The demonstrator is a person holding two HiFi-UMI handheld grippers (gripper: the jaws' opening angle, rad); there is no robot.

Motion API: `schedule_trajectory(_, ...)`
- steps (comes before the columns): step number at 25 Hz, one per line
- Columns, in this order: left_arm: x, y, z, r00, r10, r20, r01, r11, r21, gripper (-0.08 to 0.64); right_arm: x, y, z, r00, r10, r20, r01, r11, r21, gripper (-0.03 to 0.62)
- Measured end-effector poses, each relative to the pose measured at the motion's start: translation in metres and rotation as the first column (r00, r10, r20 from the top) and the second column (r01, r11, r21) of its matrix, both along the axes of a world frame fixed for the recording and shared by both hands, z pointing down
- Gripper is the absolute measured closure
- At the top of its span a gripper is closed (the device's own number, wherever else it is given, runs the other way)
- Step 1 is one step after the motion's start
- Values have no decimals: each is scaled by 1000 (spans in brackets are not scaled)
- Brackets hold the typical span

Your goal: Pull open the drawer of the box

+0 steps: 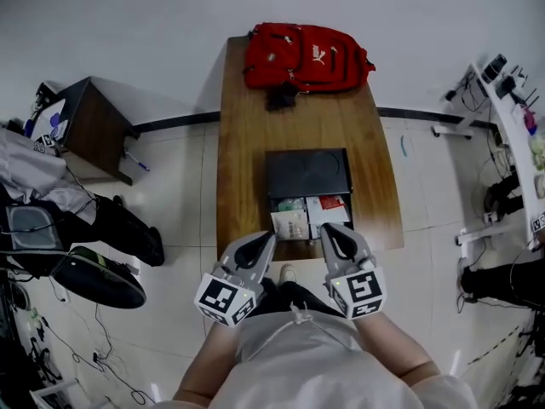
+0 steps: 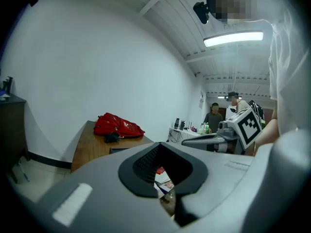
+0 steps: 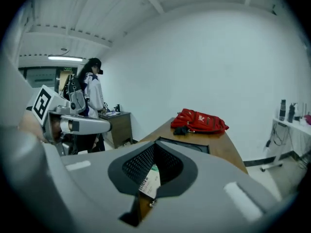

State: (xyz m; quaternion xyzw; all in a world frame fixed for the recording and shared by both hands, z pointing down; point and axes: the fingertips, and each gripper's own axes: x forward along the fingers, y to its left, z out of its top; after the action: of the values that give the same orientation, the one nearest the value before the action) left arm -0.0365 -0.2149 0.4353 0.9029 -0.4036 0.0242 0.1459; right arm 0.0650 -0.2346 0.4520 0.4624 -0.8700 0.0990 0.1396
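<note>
**Drawer already stands out of the box; both tongs closed and empty at the near edge**

Drawer [image 1: 308, 216]: it sits pulled out from the near side of a flat black box [image 1: 308, 172], towards the person. The box lies in the middle of a long wooden table [image 1: 247, 126]. Inside the drawer lie a white packet [image 1: 290, 222] on the left and a red-topped packet [image 1: 330, 207] on the right. The drawer's front comes near the table's near edge.

Just beyond that front are the two tongs. The left gripper [image 1: 269, 238] points at the drawer's near left corner and the right gripper [image 1: 329, 229] at its near right corner. Each one's own view shows its jaws brought together at the tips, with nothing between them. Only the packets and the table show through the hollow behind the tips. Whether either tip touches the drawer front cannot be told.

The pull looks mostly done. If more travel is wanted, one pair of jaws would have to part and take the drawer's front lip squarely. The draw should run straight towards the near edge, not sideways, so the drawer does not bind. The other gripper could press down on the box lid, since a light box may slide along with the drawer. It is best to stop before the drawer leaves the box or overhangs the table.

At the table's far end lies a red backpack [image 1: 305, 56], well apart from the box. A dark side cabinet [image 1: 89, 126] stands to the left on the floor.
</note>
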Motion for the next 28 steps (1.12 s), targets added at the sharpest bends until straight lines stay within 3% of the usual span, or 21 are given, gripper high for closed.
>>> schedule_trajectory(6,-7,20,-5,1000,-14,-15,14,1000,-1,554,4,30,5,1000,-2,2,2,999,-39,588)
schedule_trajectory(9,-9,45,-11,1000,-10,-23,11,1000,15,554,2,55,-2,1000,-9,-5,9,1000,-18,588)
schedule_trajectory(15,-21,134,-15,999,-34,-38,35,999,26,554,-23,141,-13,995,-101,-11,102,994,49,586)
schedule_trajectory(21,-24,223,-12,1000,-17,-26,17,1000,26,554,-29,221,-21,998,-44,42,43,999,19,586)
schedule_trajectory(28,-24,303,-16,1000,5,-30,-5,1000,25,554,-34,301,-26,999,-32,43,31,999,30,586)
